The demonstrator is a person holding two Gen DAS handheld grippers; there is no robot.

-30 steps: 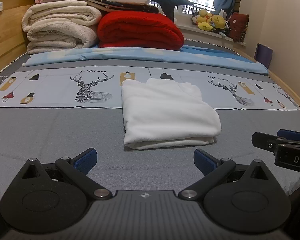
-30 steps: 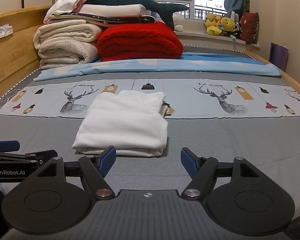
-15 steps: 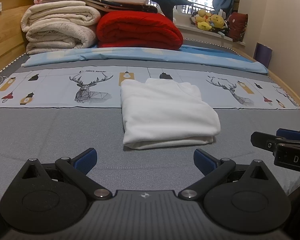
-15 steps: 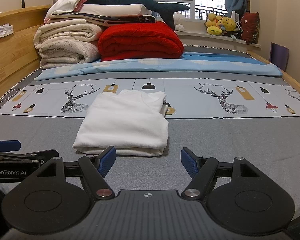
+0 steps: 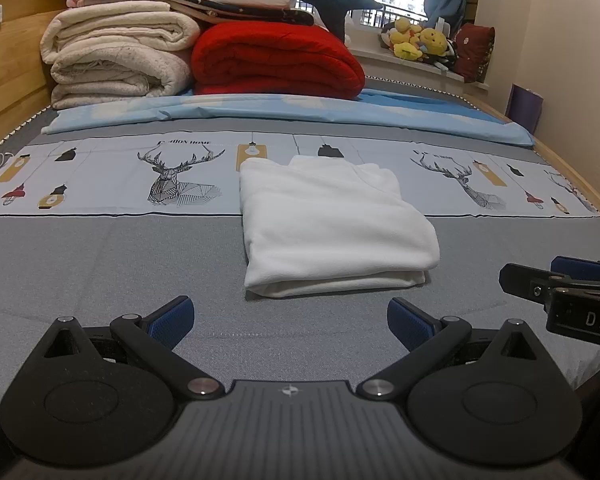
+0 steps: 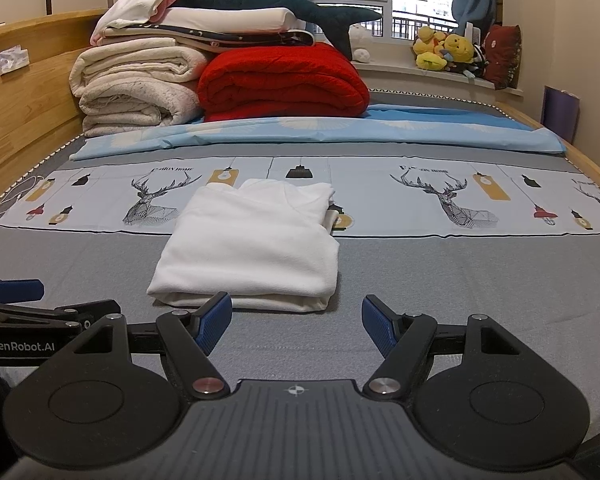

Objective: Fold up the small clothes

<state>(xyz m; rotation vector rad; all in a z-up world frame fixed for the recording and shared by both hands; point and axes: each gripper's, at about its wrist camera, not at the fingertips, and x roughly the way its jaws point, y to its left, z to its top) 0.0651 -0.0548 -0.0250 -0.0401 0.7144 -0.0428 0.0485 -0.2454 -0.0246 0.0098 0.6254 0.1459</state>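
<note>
A white garment (image 5: 332,224) lies folded into a neat rectangle on the grey bed cover; it also shows in the right wrist view (image 6: 252,252). My left gripper (image 5: 290,320) is open and empty, just short of the garment's near edge. My right gripper (image 6: 296,324) is open and empty, its left fingertip (image 6: 214,322) close to the garment's near fold. Each gripper shows at the edge of the other's view: the right one (image 5: 560,280), the left one (image 6: 32,300).
Folded cream blankets (image 5: 116,60), a red quilt (image 5: 276,64) and a plush shark (image 6: 276,0) are stacked at the far end. A light blue sheet (image 5: 284,110) lies before them. Wooden bed frame (image 6: 20,100) on the left, wall on the right.
Both views have shifted very slightly; the garment and both open grippers stay where they were.
</note>
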